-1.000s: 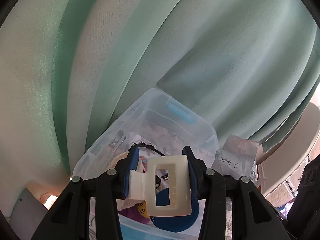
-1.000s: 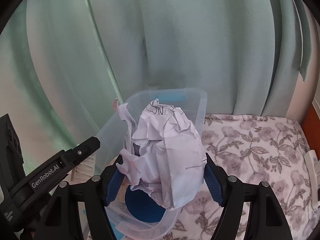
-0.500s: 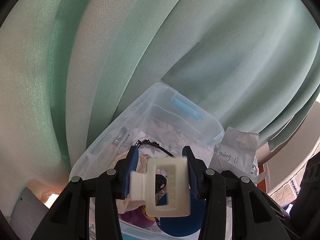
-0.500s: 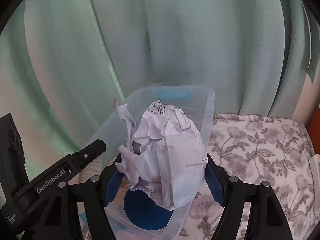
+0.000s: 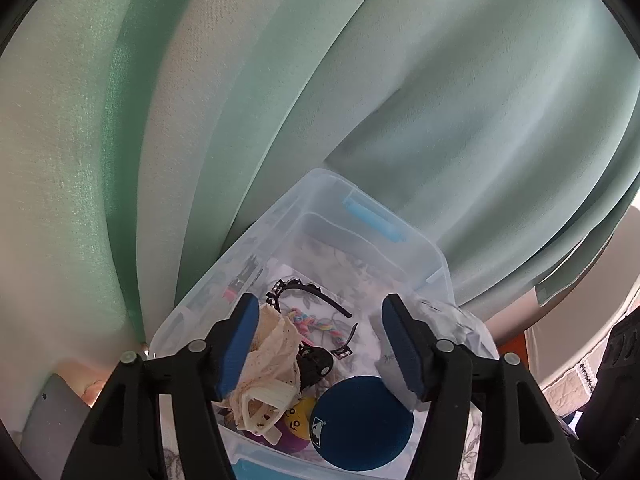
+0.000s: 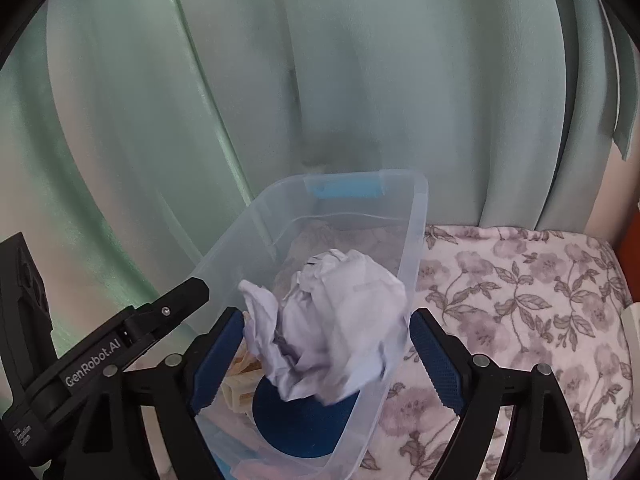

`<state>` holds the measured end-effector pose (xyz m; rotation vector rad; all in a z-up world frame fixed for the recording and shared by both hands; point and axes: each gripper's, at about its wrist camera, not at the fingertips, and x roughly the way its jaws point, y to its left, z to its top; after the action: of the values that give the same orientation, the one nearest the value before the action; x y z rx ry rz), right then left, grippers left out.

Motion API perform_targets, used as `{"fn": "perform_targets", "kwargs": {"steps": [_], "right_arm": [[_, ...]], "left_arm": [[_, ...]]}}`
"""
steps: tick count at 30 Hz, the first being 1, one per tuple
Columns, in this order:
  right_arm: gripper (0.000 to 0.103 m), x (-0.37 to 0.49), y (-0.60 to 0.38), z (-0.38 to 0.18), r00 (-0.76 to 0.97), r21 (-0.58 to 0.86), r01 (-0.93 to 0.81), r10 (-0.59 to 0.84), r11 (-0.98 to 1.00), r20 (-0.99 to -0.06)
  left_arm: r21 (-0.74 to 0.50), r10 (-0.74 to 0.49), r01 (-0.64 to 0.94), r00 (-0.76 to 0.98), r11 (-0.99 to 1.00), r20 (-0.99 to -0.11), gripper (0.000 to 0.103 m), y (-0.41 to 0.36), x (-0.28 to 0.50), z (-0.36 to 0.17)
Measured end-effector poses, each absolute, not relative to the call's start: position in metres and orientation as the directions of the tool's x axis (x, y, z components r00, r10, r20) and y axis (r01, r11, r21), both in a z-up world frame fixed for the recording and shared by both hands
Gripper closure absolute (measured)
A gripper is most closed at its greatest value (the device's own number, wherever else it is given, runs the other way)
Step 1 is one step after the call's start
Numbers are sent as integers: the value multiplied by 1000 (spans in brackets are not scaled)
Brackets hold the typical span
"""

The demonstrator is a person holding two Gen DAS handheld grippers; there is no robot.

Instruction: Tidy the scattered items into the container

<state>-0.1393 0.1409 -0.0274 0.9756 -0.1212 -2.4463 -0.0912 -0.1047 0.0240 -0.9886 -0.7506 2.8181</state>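
The clear plastic container (image 6: 416, 216) sits on a floral bedspread (image 6: 520, 280), its far end against a green curtain (image 6: 360, 80). Both tongs are spread wide above it and grip nothing. Between the right tongs (image 6: 326, 354) a crumpled paper ball (image 6: 340, 320) is blurred over the bin. Below the left tongs (image 5: 316, 346) lie a cream hair clip (image 5: 264, 404), lace scrunchie (image 5: 272, 344), black headband (image 5: 308, 294) and dark blue ball (image 5: 360, 420).
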Motion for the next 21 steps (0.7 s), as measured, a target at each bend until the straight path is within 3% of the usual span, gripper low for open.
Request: {"fn": "perform_targets", "kwargs": {"steps": [17,19,21], "right_arm": [[13,-106,170,4,-672,258,394,-468,-882,-574],[0,-100,178,8,-687,261,378,-458,-888,-564],[0,-95,189,12,-697,278,367,-461,-888,-549]], "left_arm": [[-439,228,48,-801,-897,-554,20,-88,-66,56],[-433,231,39,-801,-900,-552,20,-84,-62,61],[-424,230,31,-802,-905,-551,20,-79,-58,65]]}}
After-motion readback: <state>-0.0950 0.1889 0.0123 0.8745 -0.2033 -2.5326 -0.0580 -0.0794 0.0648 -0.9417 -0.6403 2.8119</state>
